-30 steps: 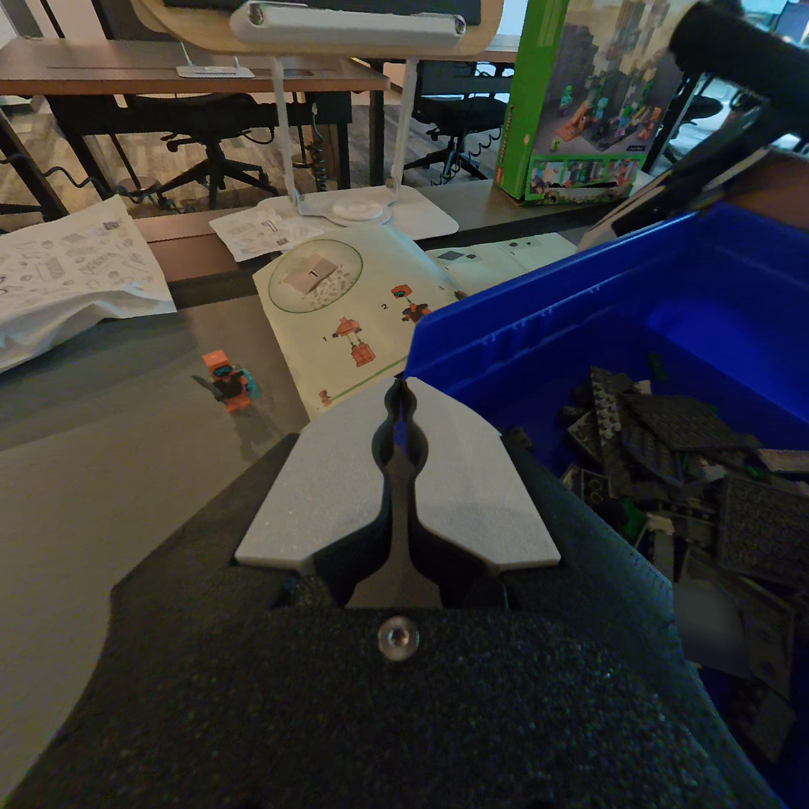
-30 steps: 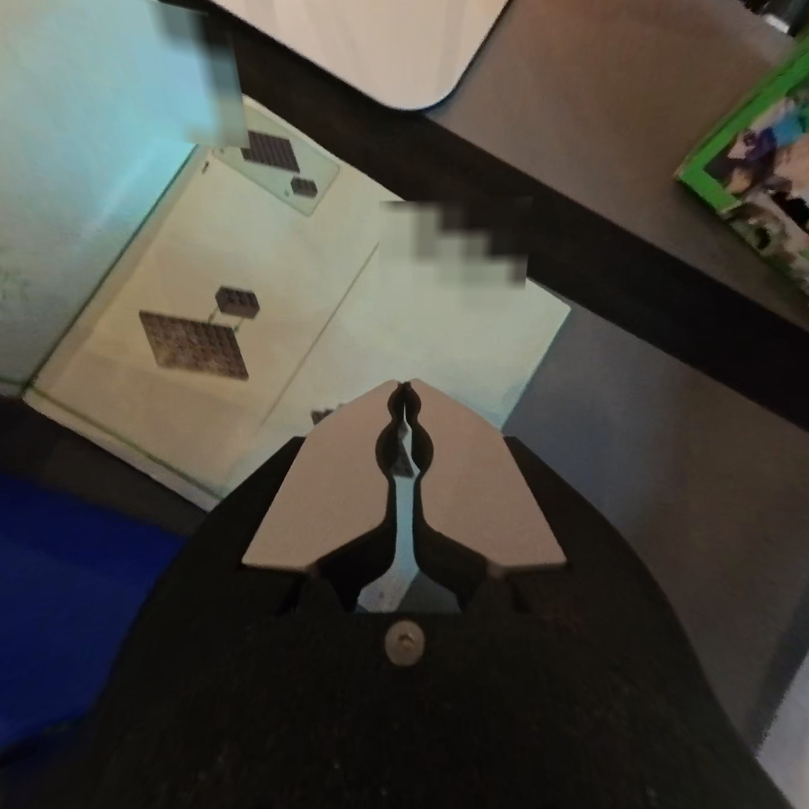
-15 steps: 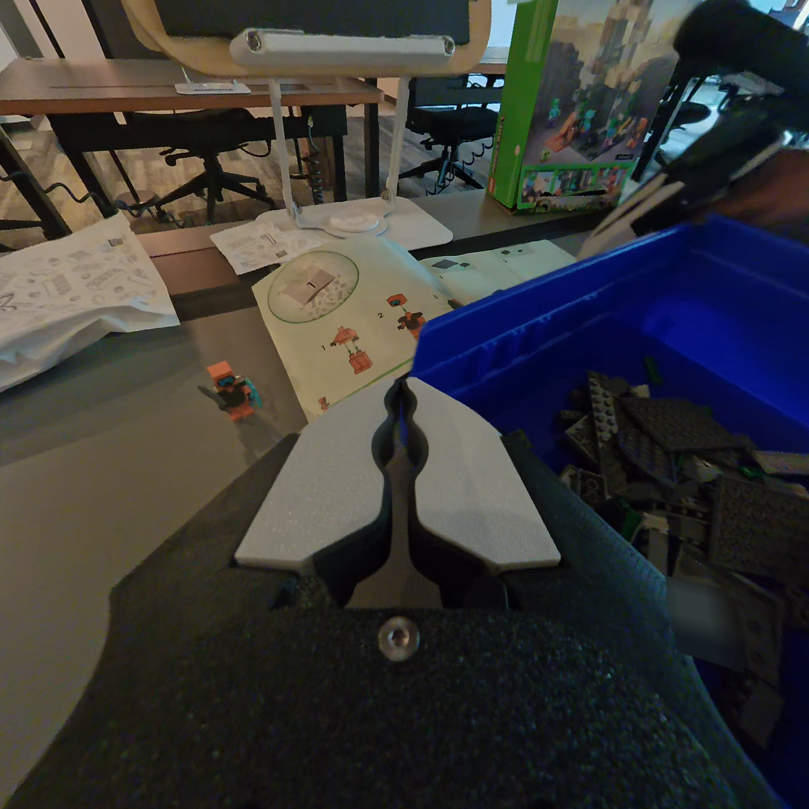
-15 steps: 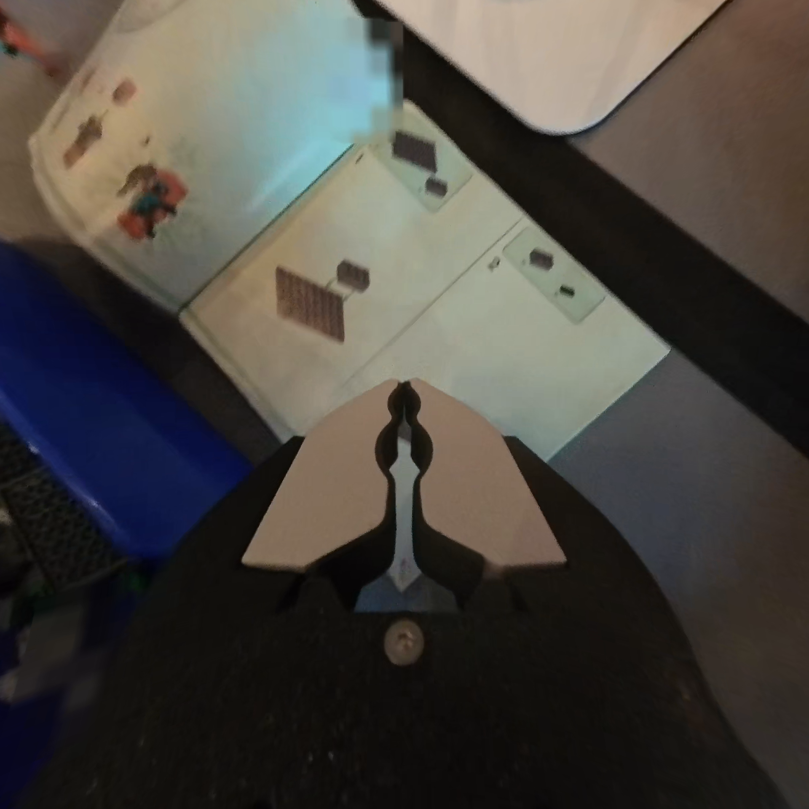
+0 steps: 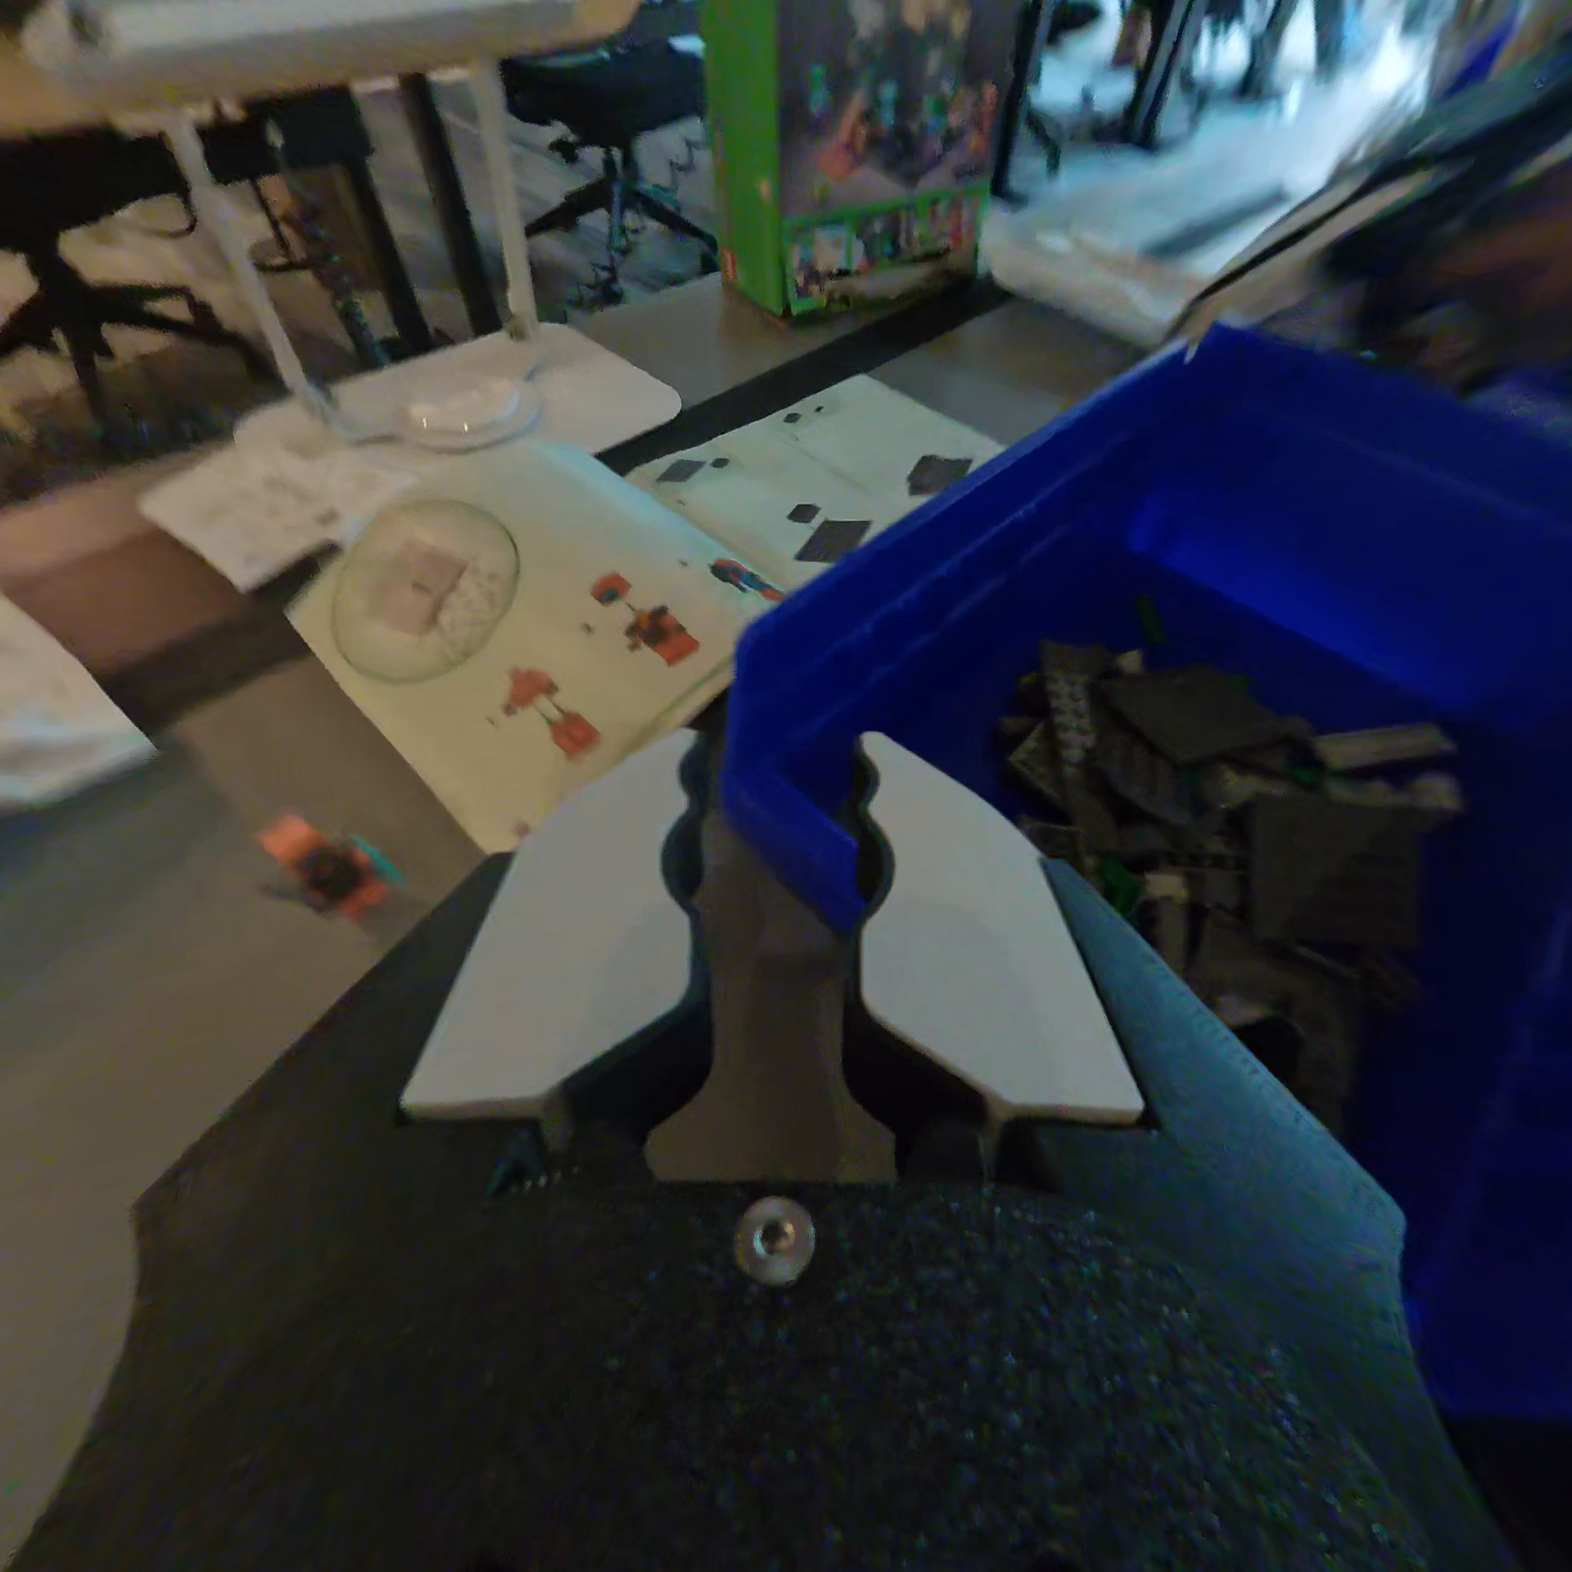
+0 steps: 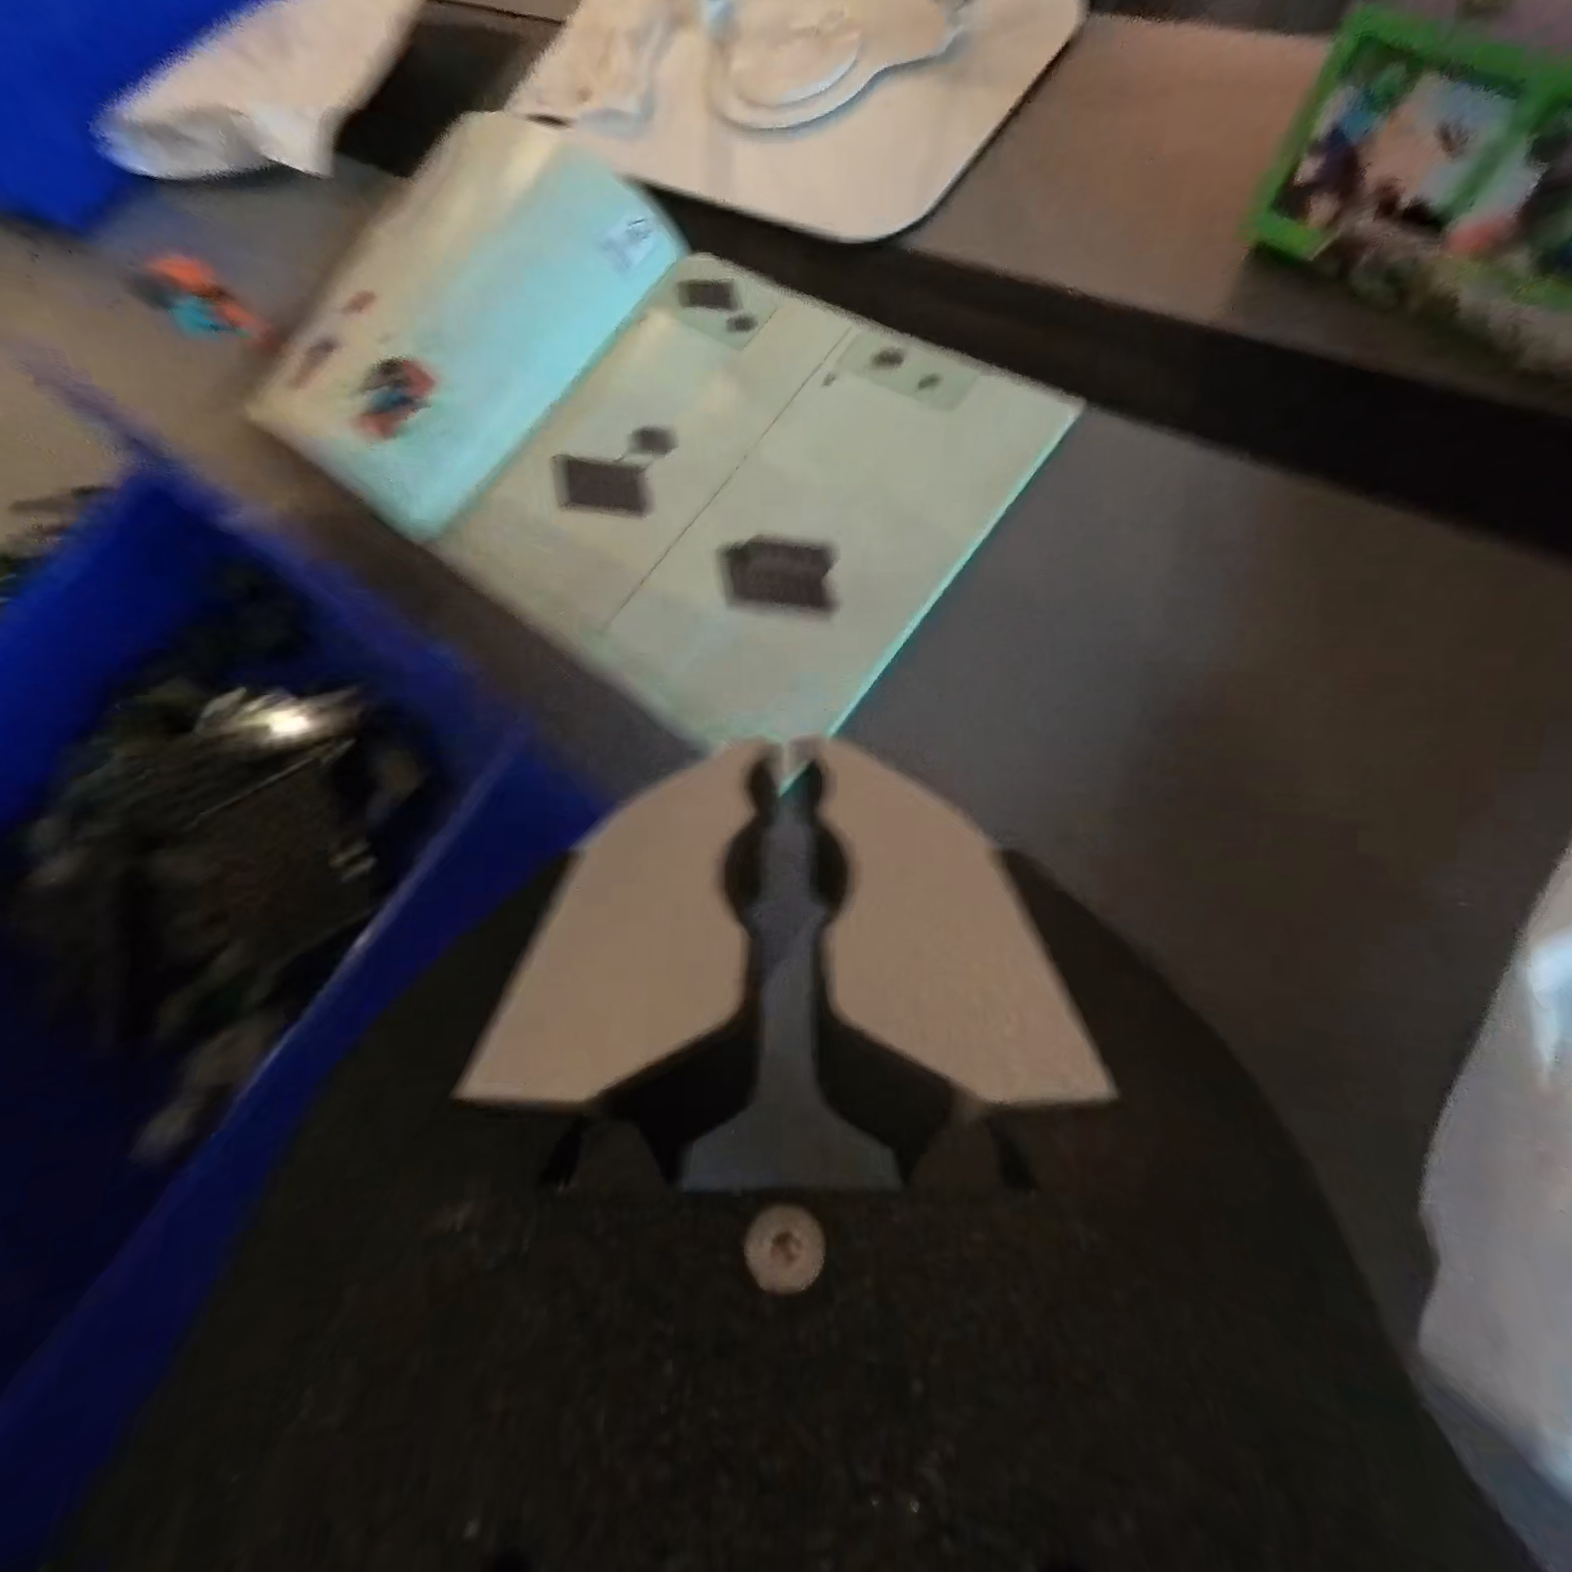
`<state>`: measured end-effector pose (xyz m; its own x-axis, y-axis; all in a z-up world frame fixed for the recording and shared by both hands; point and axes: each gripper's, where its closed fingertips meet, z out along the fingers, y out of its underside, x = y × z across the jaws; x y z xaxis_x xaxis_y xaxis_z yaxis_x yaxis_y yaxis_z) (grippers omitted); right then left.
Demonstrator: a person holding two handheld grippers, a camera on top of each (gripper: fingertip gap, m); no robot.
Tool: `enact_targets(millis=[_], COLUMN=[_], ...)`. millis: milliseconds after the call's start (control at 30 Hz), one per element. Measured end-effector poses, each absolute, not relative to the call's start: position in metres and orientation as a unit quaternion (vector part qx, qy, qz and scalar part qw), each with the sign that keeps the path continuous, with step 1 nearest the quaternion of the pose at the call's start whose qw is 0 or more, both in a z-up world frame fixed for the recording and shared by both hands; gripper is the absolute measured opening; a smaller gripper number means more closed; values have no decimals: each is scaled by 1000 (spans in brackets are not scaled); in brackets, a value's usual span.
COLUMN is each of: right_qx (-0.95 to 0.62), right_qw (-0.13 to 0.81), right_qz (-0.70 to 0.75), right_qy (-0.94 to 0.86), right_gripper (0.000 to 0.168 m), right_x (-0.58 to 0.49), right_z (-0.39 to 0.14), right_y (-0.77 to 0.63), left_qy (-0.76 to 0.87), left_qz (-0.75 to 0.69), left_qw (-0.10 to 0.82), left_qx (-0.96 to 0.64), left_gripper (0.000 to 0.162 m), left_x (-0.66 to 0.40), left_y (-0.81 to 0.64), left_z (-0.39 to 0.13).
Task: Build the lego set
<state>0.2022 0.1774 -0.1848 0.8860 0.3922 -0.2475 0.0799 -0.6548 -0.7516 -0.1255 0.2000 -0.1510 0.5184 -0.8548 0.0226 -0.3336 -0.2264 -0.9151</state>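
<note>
A blue bin point(image 5: 936, 595) holds several dark grey Lego plates point(image 5: 1191, 766). My left gripper point(image 5: 778, 748) is open, and the bin's near corner shows between its fingers; I cannot tell whether they touch it. An open instruction booklet point(image 5: 553, 595) lies beyond, and a small orange figure point(image 5: 327, 868) stands on the table to its left. My right gripper point(image 6: 787, 750) is shut and empty, above the table at the booklet's point(image 6: 766, 510) near corner. The bin point(image 6: 408, 851) with its plates point(image 6: 213, 766) is to its left. The right wrist view is blurred.
The green Lego box point(image 5: 851, 170) stands at the back, also in the right wrist view point(image 6: 1429, 170). A white stand base point(image 5: 459, 408) sits behind the booklet. A white plastic bag point(image 6: 1514, 1191) lies right of my right gripper. Loose paper sheets lie at the far left. Across from one pair of fingers to the other is roughly 35 centimetres.
My left gripper has opened and moved right to the bin's corner. My right gripper has drawn back from the booklet, so more of the table and the bin show.
</note>
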Motion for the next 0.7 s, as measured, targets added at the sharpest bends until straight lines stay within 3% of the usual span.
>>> enact_targets(millis=[33,200,267,433,533,567,633,700], right_qx=[-887,-899,-910,-928,-937,-938,-936,-934], right_qw=[387,354,333,306,282,276,273,285], right_qz=[214,221,207,179,156,155,165,162], right_qy=[-133,-134,-133,-113,-133,-142,-150,-144], right_gripper=[22,39,46,43,39,33,2,0], right_x=[200,175,162,156,155,152,147,151], right_z=[-180,-172,-180,-198,-206,-209,-210,-207], right_y=[160,81,59,43,44,45,49,55], left_qy=[431,559,598,661,653,650,637,634], left_qz=[-264,-253,-255,-230,-243,-247,-263,-273], left_qw=[468,388,359,331,329,330,333,323], left_qx=[-725,-688,-670,-633,-638,-639,-644,-648], left_gripper=[37,56,57,28,23,23,17,14], left_x=[-124,-97,-86,-71,-69,-69,-69,-72], left_y=[205,220,222,221,220,220,218,214], left_z=[-150,-171,-184,-207,-205,-204,-199,-194])
